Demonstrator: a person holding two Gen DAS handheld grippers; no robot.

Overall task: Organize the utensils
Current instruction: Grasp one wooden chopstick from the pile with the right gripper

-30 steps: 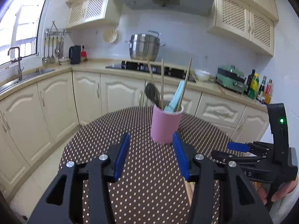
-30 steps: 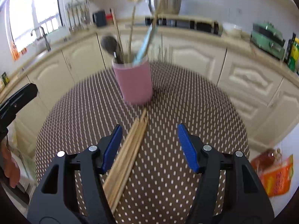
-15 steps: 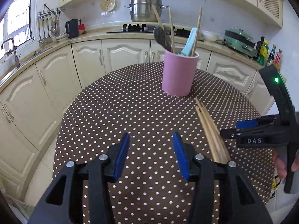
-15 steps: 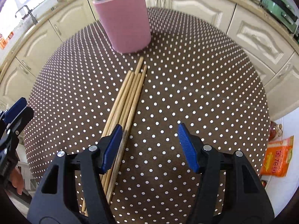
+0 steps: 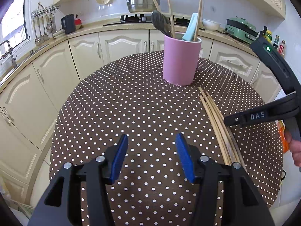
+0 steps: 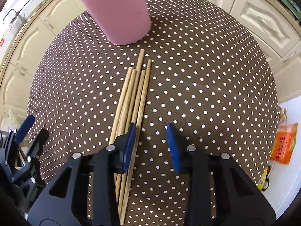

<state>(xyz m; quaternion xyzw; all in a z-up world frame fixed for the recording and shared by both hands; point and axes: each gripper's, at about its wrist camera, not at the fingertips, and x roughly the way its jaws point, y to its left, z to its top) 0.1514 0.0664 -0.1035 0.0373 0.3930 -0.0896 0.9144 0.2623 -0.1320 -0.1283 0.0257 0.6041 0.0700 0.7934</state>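
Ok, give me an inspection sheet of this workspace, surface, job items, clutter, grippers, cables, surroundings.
Surface: round table under a brown polka-dot cloth.
Job's things: wooden chopsticks lying bundled on the cloth; pink holder upright beyond them, utensils inside.
Clutter: nothing seen on the table.
Grippers: left gripper opening, nothing between its jaws; right gripper closing, its left finger over the chopsticks, the gap holding only cloth.
Cables: nothing seen.
Surroundings: cream cabinets, steel pot on the hob, orange packet on the floor.
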